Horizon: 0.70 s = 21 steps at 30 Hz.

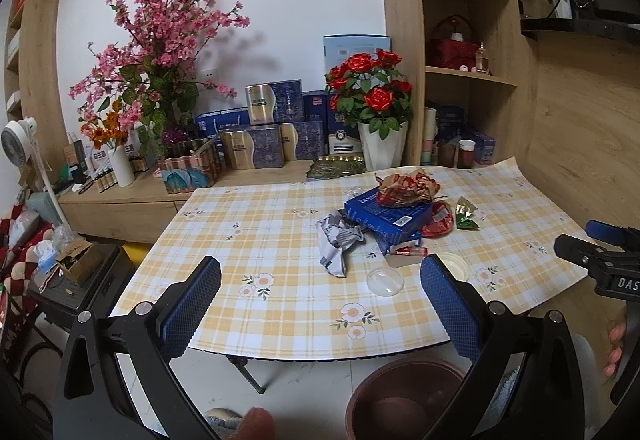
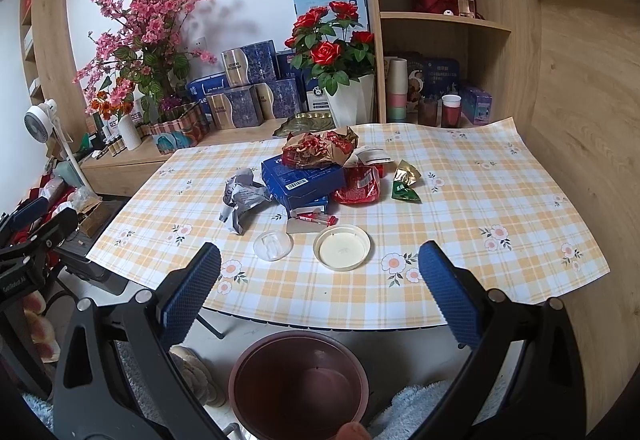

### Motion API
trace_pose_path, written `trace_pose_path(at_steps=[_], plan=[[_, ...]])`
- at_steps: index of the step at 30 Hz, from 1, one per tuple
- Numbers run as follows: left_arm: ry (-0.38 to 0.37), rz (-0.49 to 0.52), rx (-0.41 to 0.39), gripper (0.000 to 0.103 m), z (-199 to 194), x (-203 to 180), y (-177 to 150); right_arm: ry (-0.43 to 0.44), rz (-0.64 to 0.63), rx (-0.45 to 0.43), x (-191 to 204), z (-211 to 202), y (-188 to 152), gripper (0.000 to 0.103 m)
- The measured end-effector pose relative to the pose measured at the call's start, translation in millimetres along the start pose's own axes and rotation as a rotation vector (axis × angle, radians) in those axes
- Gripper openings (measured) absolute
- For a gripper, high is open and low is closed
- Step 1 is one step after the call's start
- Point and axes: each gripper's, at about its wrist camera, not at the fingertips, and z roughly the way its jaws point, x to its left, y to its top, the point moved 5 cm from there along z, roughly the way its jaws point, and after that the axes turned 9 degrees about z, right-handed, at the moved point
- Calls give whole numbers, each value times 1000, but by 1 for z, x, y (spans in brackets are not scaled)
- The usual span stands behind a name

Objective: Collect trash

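A: Where is the trash?
B: Piled on the checked tablecloth [image 2: 460, 192]: a blue box [image 2: 302, 180] in the middle, a crumpled red-and-gold wrapper [image 2: 318, 148] on top of it, grey crumpled paper [image 2: 242, 200] left of it, a red packet [image 2: 358, 188] and a green-gold wrapper [image 2: 406, 182] right of it. A cream lid [image 2: 341, 247] and a clear lid [image 2: 273, 245] lie nearer than the box.
A: The grippers?
B: The left gripper [image 1: 320, 304] and right gripper [image 2: 318, 294] are both spread wide, holding nothing, above the table's near edge. A brown bin [image 2: 298, 384] stands on the floor below.
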Motion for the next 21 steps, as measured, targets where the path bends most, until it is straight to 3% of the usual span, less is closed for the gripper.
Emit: trace_pose_path(at_steps=[6,13,17,21], plan=[[23,-48,-12,98,18,15,-12,1,-10,-4,-5,15,-9,97],[24,-107,17,98,49,34,-24,-42,-129,-9,-3,47,8,97],[27,-121,89,98,72,42,-30,-42,-311,48,13,96,25,97],[-6,-172,111,98,91,54,-38,-90,-510,25,35,153,45,97]])
